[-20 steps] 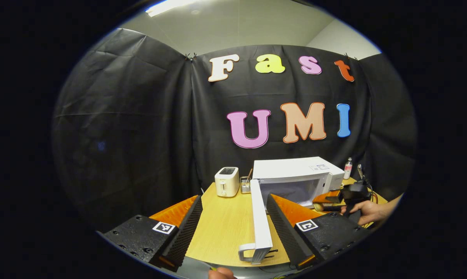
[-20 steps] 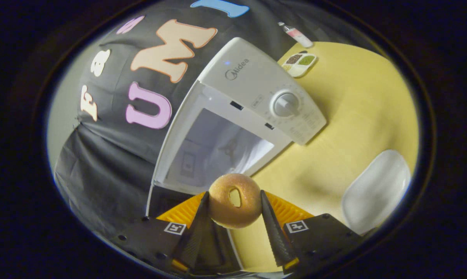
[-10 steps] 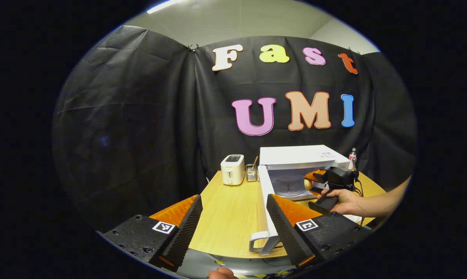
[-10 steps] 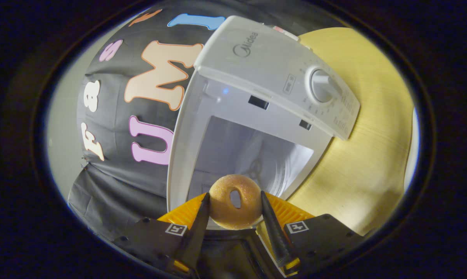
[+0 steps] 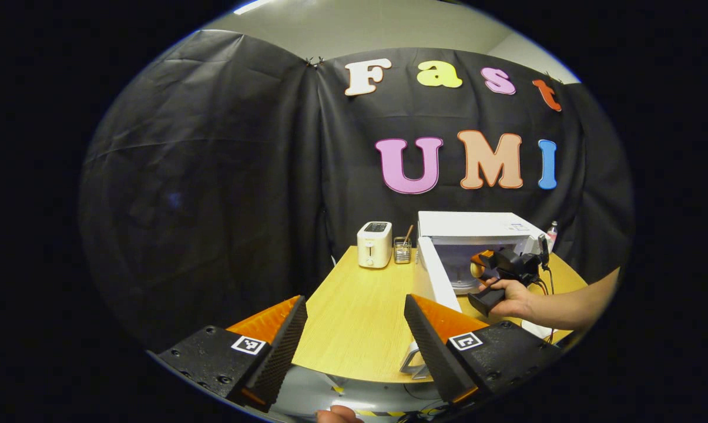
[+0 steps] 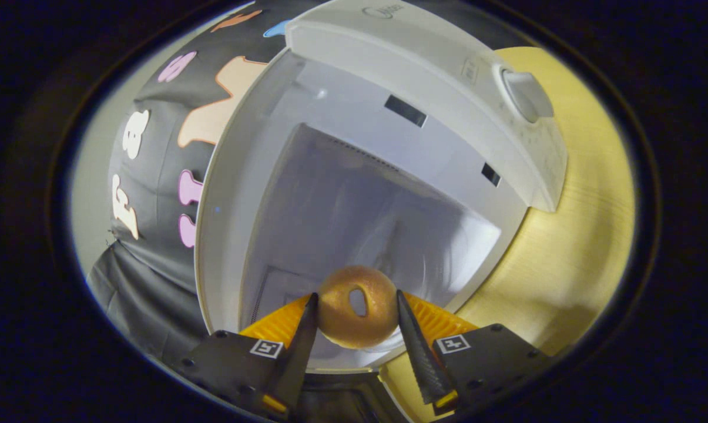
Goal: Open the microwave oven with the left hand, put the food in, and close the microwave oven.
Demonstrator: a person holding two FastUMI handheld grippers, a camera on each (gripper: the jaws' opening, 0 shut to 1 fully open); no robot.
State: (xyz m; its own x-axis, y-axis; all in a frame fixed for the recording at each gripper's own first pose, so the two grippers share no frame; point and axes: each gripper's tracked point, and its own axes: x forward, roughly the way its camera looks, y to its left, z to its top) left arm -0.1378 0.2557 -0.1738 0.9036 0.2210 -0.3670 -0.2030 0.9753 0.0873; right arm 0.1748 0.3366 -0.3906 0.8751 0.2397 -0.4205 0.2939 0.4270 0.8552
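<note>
The white microwave oven [image 5: 477, 226] stands at the back right of the wooden table, its door [image 5: 433, 282] swung wide open toward me. My left gripper [image 5: 354, 341] is open and holds nothing, back at the table's near edge to the left of the door. My right gripper [image 6: 356, 329] is shut on a golden doughnut [image 6: 356, 305] at the mouth of the oven's white cavity [image 6: 354, 235]. In the left gripper view a hand [image 5: 509, 296] holds that right gripper [image 5: 477, 267] at the oven's opening.
A white toaster [image 5: 374, 244] and a small wire holder [image 5: 402, 249] stand at the back of the table [image 5: 359, 317], left of the oven. A small bottle [image 5: 552, 232] sits behind the oven's right side. The oven's dial [image 6: 527, 94] is on its control panel.
My right gripper has carried the doughnut forward from in front of the oven to the cavity's mouth. My left gripper has drawn back and left, away from the open door.
</note>
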